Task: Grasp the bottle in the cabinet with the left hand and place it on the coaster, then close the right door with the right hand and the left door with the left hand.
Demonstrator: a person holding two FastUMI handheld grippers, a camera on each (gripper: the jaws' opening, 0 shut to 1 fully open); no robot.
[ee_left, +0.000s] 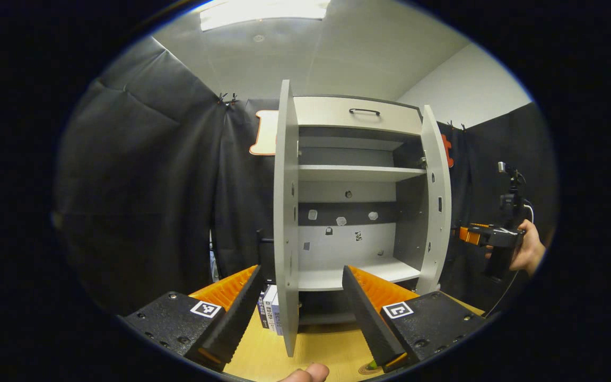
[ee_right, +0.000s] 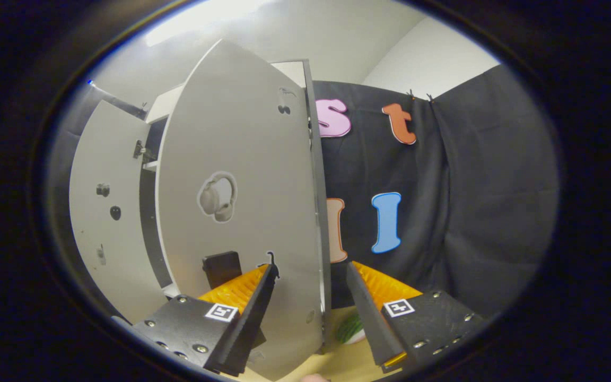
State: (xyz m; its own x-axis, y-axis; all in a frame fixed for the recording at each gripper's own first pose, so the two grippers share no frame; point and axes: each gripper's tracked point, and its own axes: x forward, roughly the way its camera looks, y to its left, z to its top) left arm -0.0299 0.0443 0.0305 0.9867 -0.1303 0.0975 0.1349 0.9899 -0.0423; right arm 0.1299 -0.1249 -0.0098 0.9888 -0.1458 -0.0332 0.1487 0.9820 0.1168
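1. Cabinet [ee_left: 356,175], pale grey, stands on the wooden table [ee_left: 321,350] at 12 o'clock in the left gripper view; its shelves look bare.
2. Left door [ee_left: 286,212] swings out edge-on between the fingers of the left gripper [ee_left: 301,313], whose jaws gape wide, holding nothing.
3. Right door [ee_right: 242,201] sits between the wide-open jaws of the right gripper [ee_right: 311,313], untouched.
4. Bottle's whereabouts cannot be told.

Pale grey cabinet [ee_left: 358,175] with black drawer handle [ee_left: 364,111] at twelve o'clock; light wooden tabletop [ee_left: 326,347] at six; grey right door [ee_right: 242,201] bearing small stickers.
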